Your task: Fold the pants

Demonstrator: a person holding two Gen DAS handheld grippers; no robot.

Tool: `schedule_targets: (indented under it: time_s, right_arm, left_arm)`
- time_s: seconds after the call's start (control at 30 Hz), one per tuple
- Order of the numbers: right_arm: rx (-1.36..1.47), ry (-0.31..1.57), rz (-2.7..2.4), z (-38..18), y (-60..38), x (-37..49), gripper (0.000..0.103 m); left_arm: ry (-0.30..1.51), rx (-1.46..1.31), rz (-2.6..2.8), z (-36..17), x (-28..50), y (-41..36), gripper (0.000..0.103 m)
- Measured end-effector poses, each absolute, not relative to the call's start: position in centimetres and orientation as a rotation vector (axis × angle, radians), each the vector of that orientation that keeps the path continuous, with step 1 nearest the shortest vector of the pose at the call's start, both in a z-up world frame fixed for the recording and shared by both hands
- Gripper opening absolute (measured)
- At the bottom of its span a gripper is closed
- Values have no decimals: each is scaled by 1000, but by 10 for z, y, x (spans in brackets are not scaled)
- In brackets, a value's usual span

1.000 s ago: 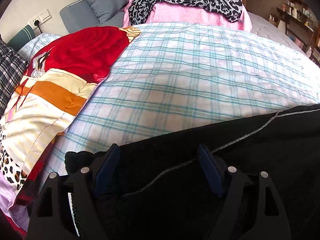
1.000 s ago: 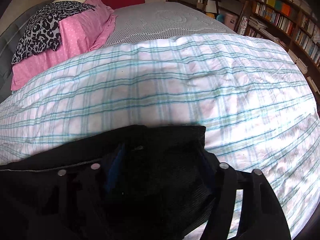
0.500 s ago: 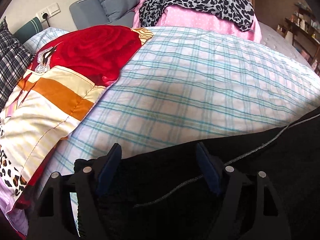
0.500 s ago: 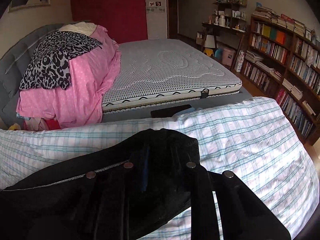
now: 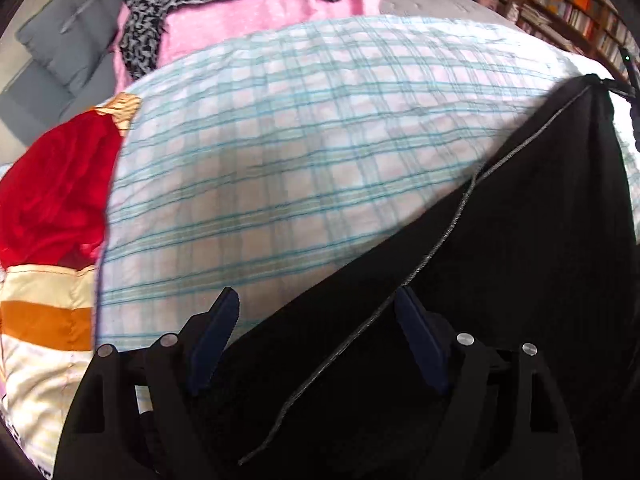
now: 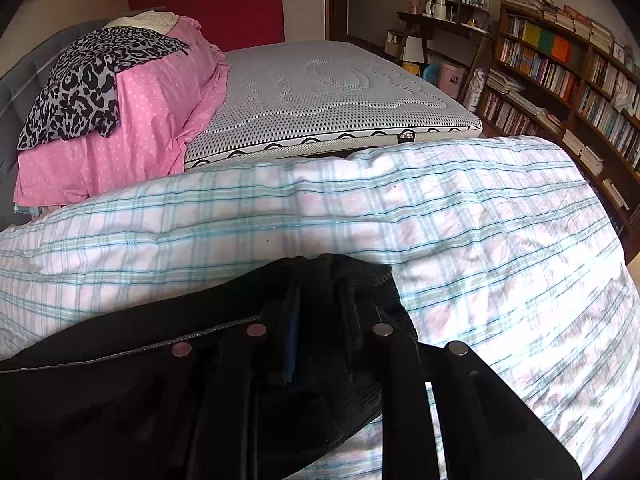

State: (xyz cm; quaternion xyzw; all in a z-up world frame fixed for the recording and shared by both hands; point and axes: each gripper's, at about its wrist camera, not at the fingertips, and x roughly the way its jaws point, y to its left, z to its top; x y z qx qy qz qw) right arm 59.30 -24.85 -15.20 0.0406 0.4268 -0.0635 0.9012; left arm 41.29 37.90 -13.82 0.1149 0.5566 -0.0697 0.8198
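Beside red pillow (image 5: 52,184), left tool (image 5: 316,320) gapes; right tool (image 6: 320,316) pinches pants (image 6: 160,380).

Bed (image 6: 340,92) by red wall (image 6: 208,0); bookshelves (image 6: 568,64) right, daylight.

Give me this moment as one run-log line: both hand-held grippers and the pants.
left hand-held gripper: open over fabric | right hand-held gripper: jaws just closed, shut on black pants corner | pants: on plaid duvet, unfolded

Matt black cloth pants (image 5: 500,280), crinkled checked quilt (image 5: 300,160)
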Motion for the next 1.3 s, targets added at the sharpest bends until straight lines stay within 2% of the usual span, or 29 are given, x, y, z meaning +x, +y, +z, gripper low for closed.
schedule_targets:
  time_s: [0.1, 0.17, 0.2, 0.23, 0.27, 0.33, 0.67, 0.83, 1.3]
  right_arm:
    - [92, 891, -148, -154, -247, 594, 19]
    - [87, 892, -156, -154, -246, 593, 19]
    - [90, 892, -158, -154, -246, 592, 19]
    - [97, 892, -159, -152, -247, 591, 19]
    - [104, 889, -161, -149, -248, 588, 19]
    - [122, 878, -161, -140, -249, 582, 19]
    - [187, 757, -121, -57, -267, 525, 19]
    - [242, 704, -98, -31, -285, 480, 19]
    - [355, 723, 18, -70, -352, 308, 19]
  left_arm:
    - [1217, 240, -167, -150, 422, 375, 78]
    - [1215, 220, -183, -145, 421, 373, 56]
    - [1215, 209, -192, -142, 420, 371, 34]
    - [1220, 209, -205, -140, 418, 367, 18]
    - [1215, 242, -197, -138, 414, 361, 16]
    - [1198, 276, -184, -130, 406, 354, 3]
    - [958, 204, -115, -26, 340, 361, 1]
    - [899, 213, -130, 0, 278, 340, 2]
    - [1017, 185, -159, -50, 147, 296, 2]
